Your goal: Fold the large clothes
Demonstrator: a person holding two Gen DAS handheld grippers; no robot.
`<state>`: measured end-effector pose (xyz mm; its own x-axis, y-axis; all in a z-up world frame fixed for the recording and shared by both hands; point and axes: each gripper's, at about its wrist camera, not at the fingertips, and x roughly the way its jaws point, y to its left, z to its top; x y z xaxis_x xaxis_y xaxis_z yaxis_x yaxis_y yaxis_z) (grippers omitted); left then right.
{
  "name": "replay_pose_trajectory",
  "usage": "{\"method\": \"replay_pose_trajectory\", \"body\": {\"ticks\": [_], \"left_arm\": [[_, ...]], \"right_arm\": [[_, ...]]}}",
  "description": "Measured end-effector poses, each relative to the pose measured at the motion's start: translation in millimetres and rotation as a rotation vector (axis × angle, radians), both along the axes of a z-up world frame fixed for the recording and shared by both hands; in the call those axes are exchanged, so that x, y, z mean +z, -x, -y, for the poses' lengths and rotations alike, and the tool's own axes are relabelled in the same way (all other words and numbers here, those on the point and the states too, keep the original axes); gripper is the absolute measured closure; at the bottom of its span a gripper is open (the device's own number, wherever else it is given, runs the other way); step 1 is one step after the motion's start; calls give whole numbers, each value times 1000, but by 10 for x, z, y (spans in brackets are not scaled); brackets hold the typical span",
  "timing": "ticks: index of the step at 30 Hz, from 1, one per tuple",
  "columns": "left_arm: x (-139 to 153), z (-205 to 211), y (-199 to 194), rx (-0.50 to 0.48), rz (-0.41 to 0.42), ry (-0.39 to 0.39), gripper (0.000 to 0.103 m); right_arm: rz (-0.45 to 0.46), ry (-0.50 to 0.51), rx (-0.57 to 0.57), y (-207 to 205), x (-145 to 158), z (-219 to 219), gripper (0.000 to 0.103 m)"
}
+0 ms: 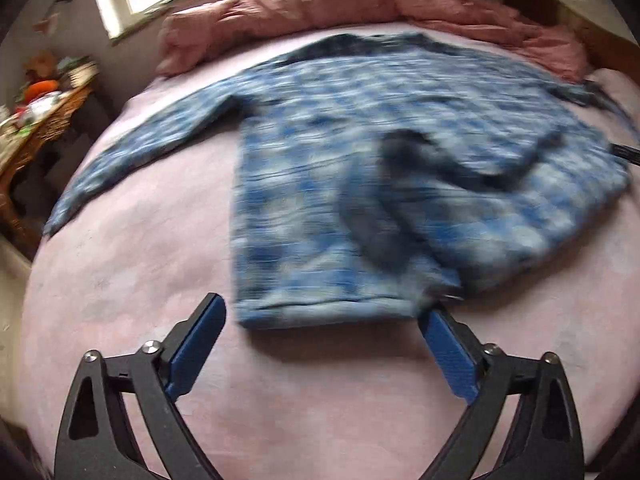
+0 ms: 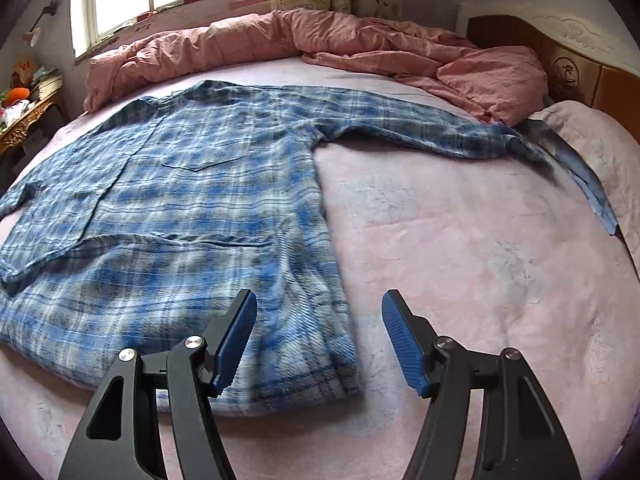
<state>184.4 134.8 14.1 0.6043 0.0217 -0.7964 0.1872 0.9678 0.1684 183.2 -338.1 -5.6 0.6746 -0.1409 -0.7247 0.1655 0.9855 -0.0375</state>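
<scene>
**Plaid shirt spread flat on the pink bed**

The bed (image 2: 460,240), covered in pink, carries a rumpled salmon duvet (image 2: 320,40) along its far edge. The blue plaid shirt (image 2: 180,208) lies flat mid-bed, collar towards the duvet and window, hem nearest the cameras, so its long axis runs away from them; one sleeve (image 2: 420,128) stretches sideways towards the headboard. The left gripper (image 1: 326,316) stands wide at the hem, holding nothing. The right gripper (image 2: 319,312) gapes moderately, empty, above the shirt's hem corner.

Pink bed (image 2: 460,240) bears plaid shirt (image 2: 180,200), salmon duvet (image 2: 320,40) (apparently rumpled).
</scene>
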Motion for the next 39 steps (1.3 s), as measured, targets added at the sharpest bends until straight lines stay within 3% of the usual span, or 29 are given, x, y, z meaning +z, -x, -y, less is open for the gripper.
{"method": "replay_pose_trajectory", "body": {"ticks": [2,4,7,10,12,13,16,18,19,20,22,26,27,28,29,30,31,33,35,39], "left_arm": [[28,-184,-78,103,58,25,37],[127,-411,-124,156,97,169,54],[181,-624,-174,182,99,305,66],[150,-659,-191,239,88,282,83],[165,-588,-143,212,94,296,83],[179,-551,-127,175,83,316,76],[224,-406,-29,144,91,313,33],[277,-321,50,130,129,278,29],[299,-277,76,105,137,274,29],[321,-246,99,83,145,281,29],[348,-213,117,55,152,298,25],[246,-120,10,27,121,261,24],[192,-94,-35,43,122,217,26],[138,-63,-105,64,122,168,45],[84,-39,-177,79,106,133,80],[47,-35,-224,79,88,128,95],[55,-41,-248,81,97,139,101],[145,-63,-229,123,166,100,101],[219,-60,-214,151,231,7,101],[1,-169,-363,203,93,3,100]], "right_arm": [[10,2,17,9,6,-48,36],[25,-5,13,19,16,-59,36],[48,-35,12,25,36,-41,36],[52,-42,12,-3,24,-19,36],[48,-23,4,-35,9,-13,36],[42,-18,6,-58,-7,-7,36],[15,-7,-9,-127,-64,19,36],[3,9,-36,-165,-101,45,36],[-2,0,-27,-175,-112,53,46],[-3,-8,-17,-178,-116,52,67],[6,-12,14,-174,-103,23,90],[70,52,-2,-130,-6,-37,95],[73,57,-15,-133,1,-38,95],[66,61,-27,-152,-9,-34,95],[59,64,-29,-173,-22,-31,95],[55,67,-30,-186,-26,-31,96],[56,69,-31,-187,-27,-30,96],[76,65,-34,-161,2,-17,96],[108,69,-46,-117,54,6,96],[68,72,-85,-169,-3,85,96]]}}
